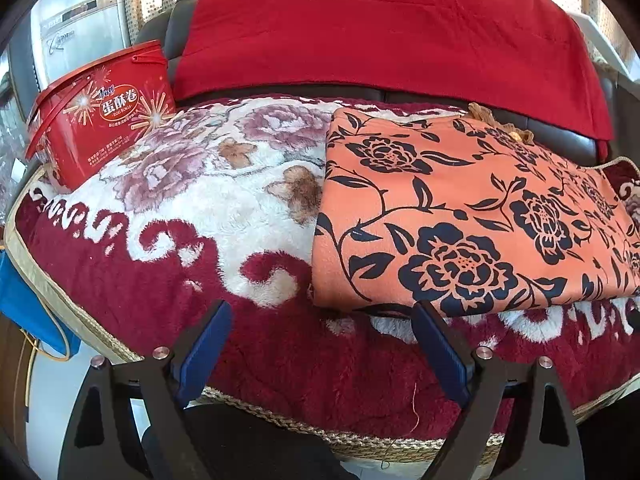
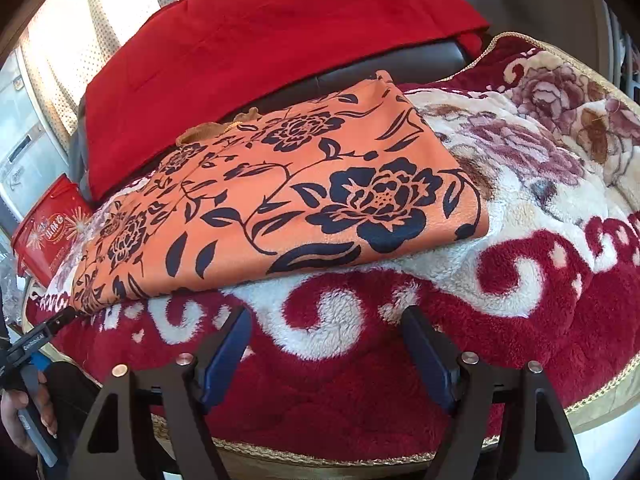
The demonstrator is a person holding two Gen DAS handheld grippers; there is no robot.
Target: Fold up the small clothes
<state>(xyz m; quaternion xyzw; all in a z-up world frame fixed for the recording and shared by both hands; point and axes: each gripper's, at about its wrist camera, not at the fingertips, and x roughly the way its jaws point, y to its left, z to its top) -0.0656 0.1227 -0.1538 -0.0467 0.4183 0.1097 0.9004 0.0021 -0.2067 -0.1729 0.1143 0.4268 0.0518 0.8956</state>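
Left wrist view: orange floral cloth (image 1: 460,216) lies folded on the plush blanket (image 1: 200,264), long axis crosswise, its near edge just beyond both wide-open, empty hand-held grippers, left (image 1: 320,344) and right (image 2: 326,346), neither clearly nearer.

Lettering on the red tin

The red egg-roll tin (image 1: 102,114) carries large Chinese characters 蛋酥卷 with "EGG ROLLS" beneath; the smaller print lower down, and the same tin's lettering from the right wrist view, is too blurred to read.

Folded floral cloth (image 1: 472,216) on plush blanket (image 1: 180,216), egg-roll tin (image 1: 100,120) far left on blanket, draped throw (image 1: 380,28) behind on sofa backrest.
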